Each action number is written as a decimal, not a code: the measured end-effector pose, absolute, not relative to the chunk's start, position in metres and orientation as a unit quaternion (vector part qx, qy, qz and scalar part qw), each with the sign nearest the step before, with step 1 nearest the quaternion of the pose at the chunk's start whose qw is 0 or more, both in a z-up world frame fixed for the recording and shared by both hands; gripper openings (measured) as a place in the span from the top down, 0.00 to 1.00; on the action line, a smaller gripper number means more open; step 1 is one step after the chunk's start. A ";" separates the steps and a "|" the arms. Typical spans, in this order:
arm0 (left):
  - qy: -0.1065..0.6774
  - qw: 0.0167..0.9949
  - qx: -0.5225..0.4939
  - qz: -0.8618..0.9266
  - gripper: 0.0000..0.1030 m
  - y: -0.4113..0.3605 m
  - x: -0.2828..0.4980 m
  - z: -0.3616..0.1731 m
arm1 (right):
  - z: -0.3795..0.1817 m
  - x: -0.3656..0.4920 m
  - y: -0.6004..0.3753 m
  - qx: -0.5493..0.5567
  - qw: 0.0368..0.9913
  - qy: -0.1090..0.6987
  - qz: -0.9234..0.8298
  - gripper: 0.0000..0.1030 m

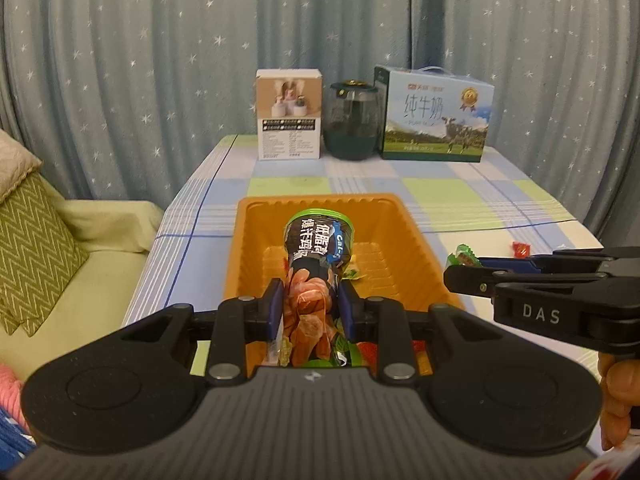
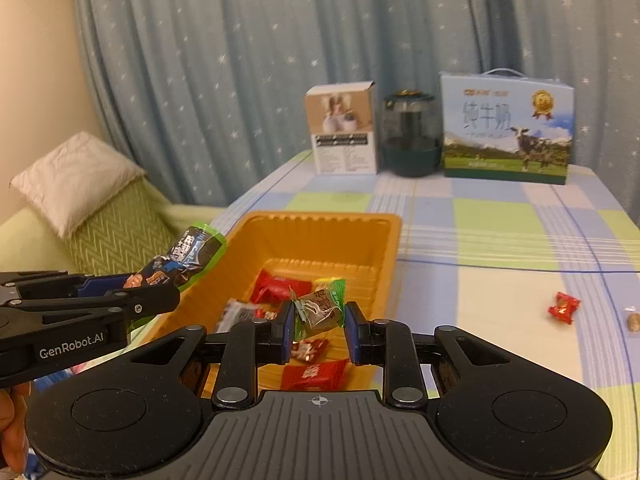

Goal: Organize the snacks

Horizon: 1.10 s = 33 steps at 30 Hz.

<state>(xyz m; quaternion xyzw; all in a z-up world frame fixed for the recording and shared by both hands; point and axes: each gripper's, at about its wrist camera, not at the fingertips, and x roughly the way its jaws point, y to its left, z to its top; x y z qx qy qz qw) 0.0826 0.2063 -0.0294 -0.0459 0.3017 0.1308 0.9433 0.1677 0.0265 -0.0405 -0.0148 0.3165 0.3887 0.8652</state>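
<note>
Both grippers are loaded and poised over the orange tray (image 2: 320, 224), which sits on the near left part of the checked table (image 2: 500, 240). The left gripper (image 1: 311, 306) pinches a long dark snack pack (image 1: 316, 264) by its middle, the green-edged end pointing out over the tray; from the right wrist view the same pack (image 2: 188, 256) hangs above the tray's left rim. The right gripper (image 2: 319, 326) has its pads closed on a small brown-and-green candy (image 2: 320, 308), held above the tray's near end. By my reading the job is well under way: several red wrappers (image 2: 276, 286) and a darker packet already lie in the tray, and these two items look ready to be dropped in. Left to do, as far as shows: a red candy (image 2: 563, 307) out on the cloth to the right, and beside it a small brown piece (image 2: 633, 320) at the right edge of the view, too cut off to identify. The tray's near end is hidden behind the gripper bodies in both views, so its contents cannot be fully counted. At the far end stand a white box (image 1: 289, 114), a dark jar (image 1: 352, 124) and a milk carton (image 1: 436, 114), which seem to be no part of the sorting.
</note>
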 end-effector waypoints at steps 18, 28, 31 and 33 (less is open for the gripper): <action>0.332 0.934 -0.055 0.121 0.75 0.221 0.097 -0.055 | -0.055 0.175 0.047 -0.032 0.854 0.341 0.392 0.74; 0.334 0.933 -0.074 0.111 0.69 0.226 0.108 -0.067 | -0.055 0.179 0.045 -0.022 0.854 0.345 0.387 0.74; 0.329 0.934 -0.073 0.116 0.69 0.226 0.101 -0.064 | -0.054 0.180 0.044 -0.020 0.854 0.346 0.387 0.74; 0.324 0.935 -0.074 0.120 0.68 0.227 0.095 -0.061 | -0.054 0.180 0.044 -0.018 0.854 0.346 0.388 0.74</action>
